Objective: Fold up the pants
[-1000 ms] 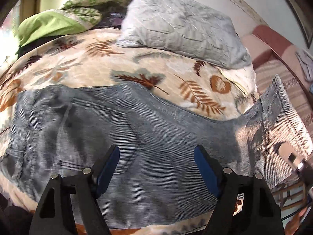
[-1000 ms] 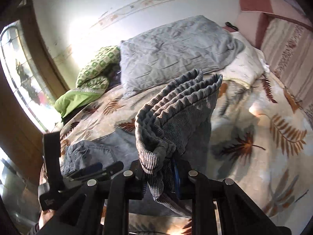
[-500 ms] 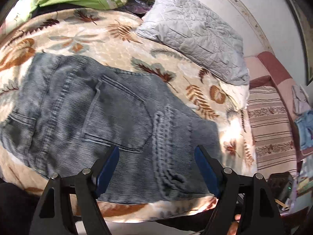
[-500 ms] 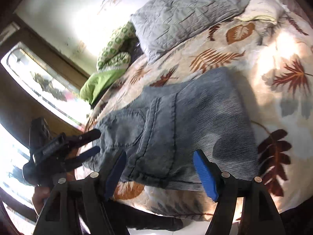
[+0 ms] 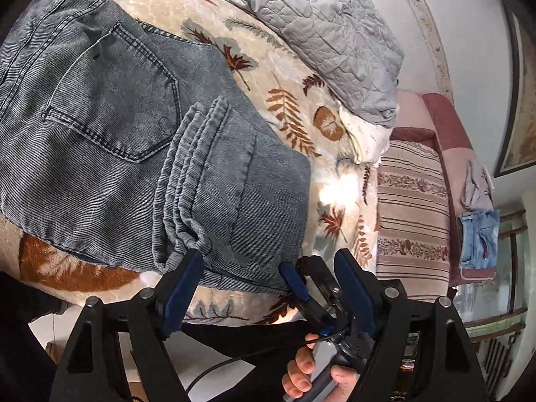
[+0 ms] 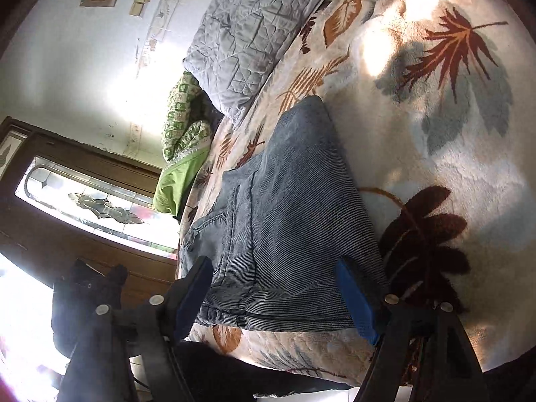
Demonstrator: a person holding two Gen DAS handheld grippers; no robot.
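Grey-blue corduroy pants [image 5: 110, 140] lie folded on the leaf-print bedspread [image 5: 294, 100], leg cuffs [image 5: 187, 181] laid back over the seat beside the back pocket. My left gripper [image 5: 268, 284] is open and empty, above the pants' near edge by the bed's front edge. The right gripper's blue fingers [image 5: 294, 283] show between its jaws, with a hand on its handle. In the right wrist view the folded pants [image 6: 288, 227] lie ahead; my right gripper [image 6: 278, 294] is open and empty at their near edge.
A grey quilted pillow [image 5: 321, 33] lies at the bed's far side, also in the right wrist view [image 6: 254, 30]. A green-patterned bundle [image 6: 182, 140] sits by the window. A striped pink sofa [image 5: 415, 214] with clothes on it stands right of the bed.
The right gripper carried the leg cuffs over the seat, let them go and opened. Both grippers have drawn back toward the bed's front edge.
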